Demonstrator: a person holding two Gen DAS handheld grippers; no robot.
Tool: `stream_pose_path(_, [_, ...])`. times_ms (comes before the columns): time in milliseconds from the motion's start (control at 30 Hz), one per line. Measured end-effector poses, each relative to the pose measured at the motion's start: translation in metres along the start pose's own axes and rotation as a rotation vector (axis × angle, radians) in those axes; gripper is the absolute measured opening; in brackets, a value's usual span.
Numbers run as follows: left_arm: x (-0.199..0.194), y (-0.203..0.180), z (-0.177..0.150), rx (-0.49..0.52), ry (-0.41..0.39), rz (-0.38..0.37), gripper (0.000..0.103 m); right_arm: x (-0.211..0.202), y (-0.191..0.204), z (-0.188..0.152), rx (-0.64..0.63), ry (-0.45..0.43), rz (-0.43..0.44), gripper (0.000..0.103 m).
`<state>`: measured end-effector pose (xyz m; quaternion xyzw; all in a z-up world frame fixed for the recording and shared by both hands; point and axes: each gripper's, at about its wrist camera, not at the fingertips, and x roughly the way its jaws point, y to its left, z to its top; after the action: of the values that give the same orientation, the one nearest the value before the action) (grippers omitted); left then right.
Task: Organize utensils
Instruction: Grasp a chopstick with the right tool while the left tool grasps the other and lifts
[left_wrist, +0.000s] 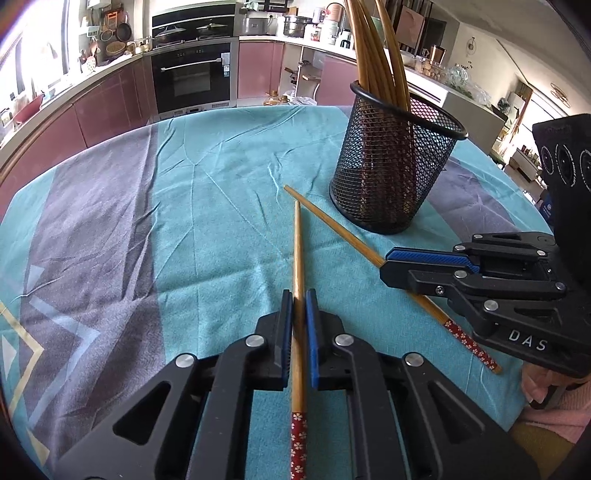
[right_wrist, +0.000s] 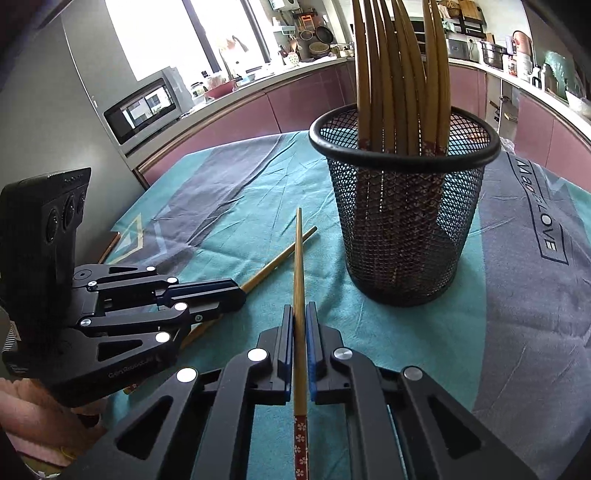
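Chopsticks (left_wrist: 298, 266) lie clamped lengthwise in each gripper, left (left_wrist: 299, 302) and right (right_wrist: 300, 317), tips aimed at the far holder (right_wrist: 404, 218), probably ready for dropping in.

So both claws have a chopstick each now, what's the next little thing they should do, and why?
Probably lift the right gripper and swing its chopstick over the mesh holder, red patterned end down like the ones already standing inside. Both grippers look shut on a chopstick, the two tips lie crossed on the tablecloth, and the holder stands closest to the right one. The left gripper could follow with its chopstick.
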<state>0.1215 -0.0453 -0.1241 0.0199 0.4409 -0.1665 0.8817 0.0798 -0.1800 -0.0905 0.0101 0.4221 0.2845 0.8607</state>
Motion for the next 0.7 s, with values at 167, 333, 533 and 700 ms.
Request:
stream_pose_path(167, [0.000,-0.002,0.000,0.031,0.007,0.009,0.017,0.008,0.000,-0.003,-0.017,0.031,-0.031,0.007])
stream_pose_path(333, [0.004,-0.004,0.004,0.033,0.002,0.017,0.016,0.011,0.005,-0.003,-0.042,0.025,-0.057,0.008])
stream_pose_path(533, [0.003,-0.002,0.005,0.005,-0.003,0.021,0.008,0.011,0.001,-0.003,-0.027,0.019,-0.049,0.007])
stream_pose_path(700, [0.000,-0.002,0.004,-0.001,-0.008,0.014,0.007,0.003,-0.002,-0.002,-0.008,-0.006,-0.020,0.006])
